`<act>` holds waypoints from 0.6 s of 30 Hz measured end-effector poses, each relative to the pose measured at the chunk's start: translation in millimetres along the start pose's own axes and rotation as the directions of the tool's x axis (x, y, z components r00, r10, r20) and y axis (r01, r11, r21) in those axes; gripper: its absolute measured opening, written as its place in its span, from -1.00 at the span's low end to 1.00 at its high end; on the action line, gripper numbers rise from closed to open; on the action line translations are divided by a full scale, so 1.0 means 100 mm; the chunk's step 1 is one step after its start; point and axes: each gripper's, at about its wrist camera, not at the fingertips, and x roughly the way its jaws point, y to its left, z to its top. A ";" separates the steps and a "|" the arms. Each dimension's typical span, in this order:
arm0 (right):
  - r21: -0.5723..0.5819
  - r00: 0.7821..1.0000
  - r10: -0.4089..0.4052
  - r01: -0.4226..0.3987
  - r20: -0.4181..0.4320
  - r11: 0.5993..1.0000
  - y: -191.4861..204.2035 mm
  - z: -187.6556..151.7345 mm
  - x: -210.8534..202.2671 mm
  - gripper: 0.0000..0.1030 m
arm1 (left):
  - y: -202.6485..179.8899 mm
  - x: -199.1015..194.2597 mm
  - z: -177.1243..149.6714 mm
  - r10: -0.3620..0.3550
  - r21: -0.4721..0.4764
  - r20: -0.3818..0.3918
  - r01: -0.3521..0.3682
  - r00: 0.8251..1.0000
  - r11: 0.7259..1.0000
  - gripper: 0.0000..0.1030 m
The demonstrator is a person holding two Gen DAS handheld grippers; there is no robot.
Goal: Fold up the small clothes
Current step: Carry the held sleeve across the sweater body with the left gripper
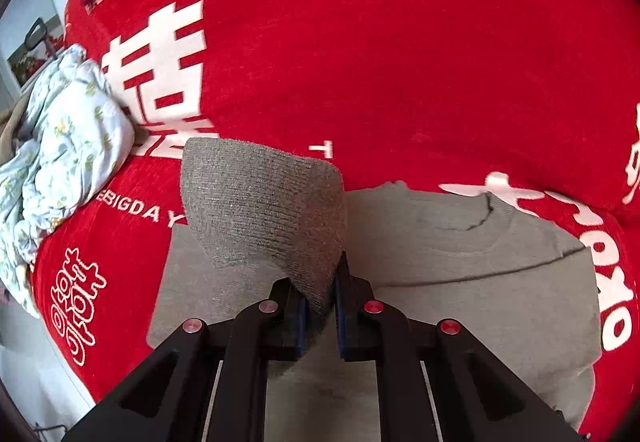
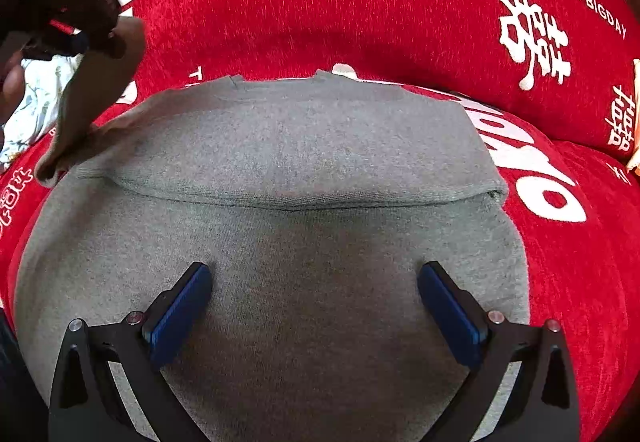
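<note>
A small grey knit sweater [image 2: 280, 250] lies flat on a red cover, with one sleeve folded across its chest [image 2: 288, 145]. My left gripper [image 1: 322, 312] is shut on the other sleeve's cuff [image 1: 264, 209] and holds it lifted above the sweater body [image 1: 460, 266]. In the right wrist view the left gripper [image 2: 80, 1] shows at the upper left with the sleeve [image 2: 92, 101] hanging from it. My right gripper [image 2: 314, 282] is wide open and empty, low over the sweater's lower part.
The red plush cover [image 1: 360, 61] with white characters and lettering spreads under everything. A crumpled pale floral cloth [image 1: 60, 145] lies at the left edge. A white floor or wall shows far left.
</note>
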 end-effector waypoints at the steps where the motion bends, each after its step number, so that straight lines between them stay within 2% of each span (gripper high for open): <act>1: 0.001 1.000 0.001 -0.001 0.002 1.000 0.00 0.00 0.00 1.00 | -0.06 -0.01 0.00 -0.003 0.008 0.000 0.003 1.000 1.000 -0.77; 18: 0.000 0.998 0.064 -0.064 0.015 0.998 -0.05 -0.05 -0.09 1.00 | -0.87 -0.27 -0.01 -0.045 0.144 0.041 0.038 0.998 0.989 -0.77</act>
